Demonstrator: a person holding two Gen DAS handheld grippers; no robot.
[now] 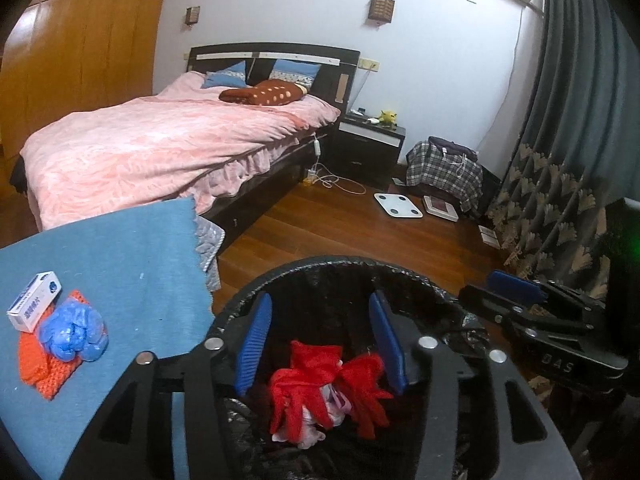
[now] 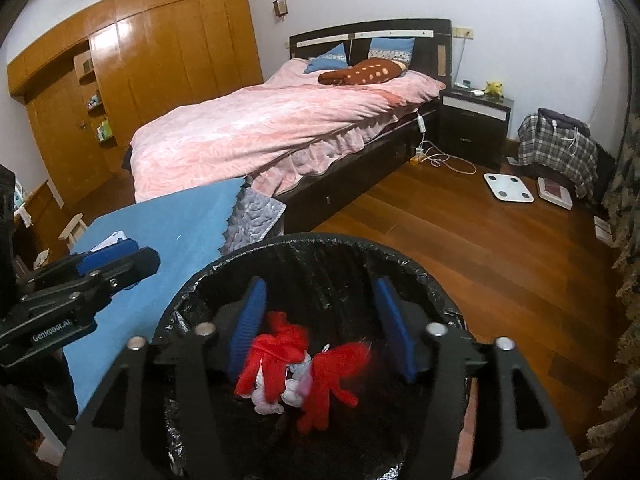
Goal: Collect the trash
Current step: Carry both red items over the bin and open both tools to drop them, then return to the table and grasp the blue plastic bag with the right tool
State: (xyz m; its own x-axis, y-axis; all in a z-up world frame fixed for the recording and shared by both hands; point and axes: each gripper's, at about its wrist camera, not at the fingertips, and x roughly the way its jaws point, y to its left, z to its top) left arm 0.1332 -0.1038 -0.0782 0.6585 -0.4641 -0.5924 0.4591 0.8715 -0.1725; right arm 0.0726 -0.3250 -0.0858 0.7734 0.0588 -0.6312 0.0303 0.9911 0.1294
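Observation:
Both grippers hang over a round bin lined with a black bag (image 1: 340,261) (image 2: 320,240). My left gripper (image 1: 320,344) is open, its blue pads wide apart. Below and between them a red crumpled bundle with white and pink scraps (image 1: 320,384) lies inside the bin, and neither pad touches it. My right gripper (image 2: 320,328) is open too, above the same red bundle (image 2: 336,368). Each gripper shows in the other's view: the right one (image 1: 508,292) at the bin's right, the left one (image 2: 112,258) at its left.
A table under a blue cloth (image 1: 120,248) stands left of the bin and bears a white box (image 1: 34,300), a crumpled blue plastic bag (image 1: 74,330) and an orange knitted piece (image 1: 40,368). Beyond are a bed with a pink cover (image 1: 160,144), a wooden floor, a white scale (image 1: 398,205) and curtains (image 1: 560,200).

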